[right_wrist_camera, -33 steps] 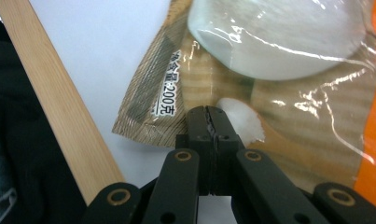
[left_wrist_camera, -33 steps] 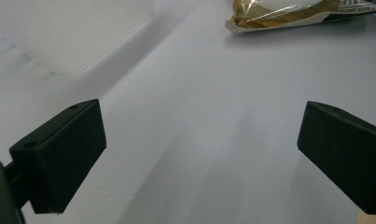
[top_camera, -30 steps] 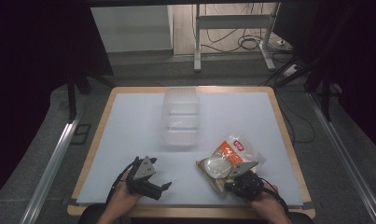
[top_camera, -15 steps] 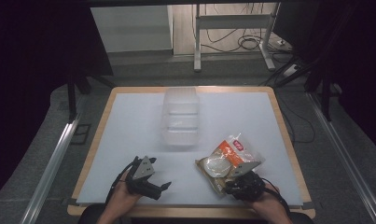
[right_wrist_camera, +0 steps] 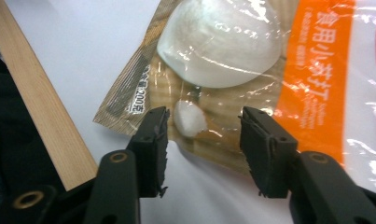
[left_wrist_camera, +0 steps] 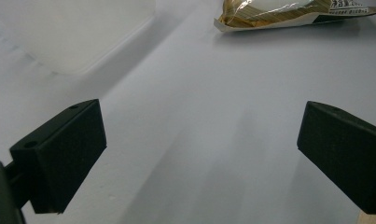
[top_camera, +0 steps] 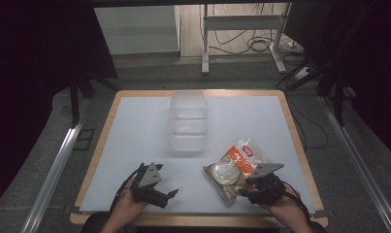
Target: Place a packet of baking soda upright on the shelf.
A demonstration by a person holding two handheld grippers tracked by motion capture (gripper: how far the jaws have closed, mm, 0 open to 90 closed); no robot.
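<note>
A person's right gripper sits at the near edge of a packet of white powder on the near right of the white table. Its jaws have just been opening: a second ago they were pinched shut on the packet's near edge, and now they stand apart with that edge between them, the pads off the film. The packet lies flat on the table, a little nearer to the person than a second ago. The left gripper rests on the near left of the table where it was, jaws wide and empty.

The right gripper view shows what the high view cannot: the packet is clear film with a brown striped backing and an orange band of printed characters, a large white lump and a small one loose inside, the small one lying between the parted jaws. It also catches the table's wooden rim at its left. The left gripper view looks across bare table to the packet's end and the wall of a clear plastic container, which in the high view stands at mid-table, well apart from both grippers.
</note>
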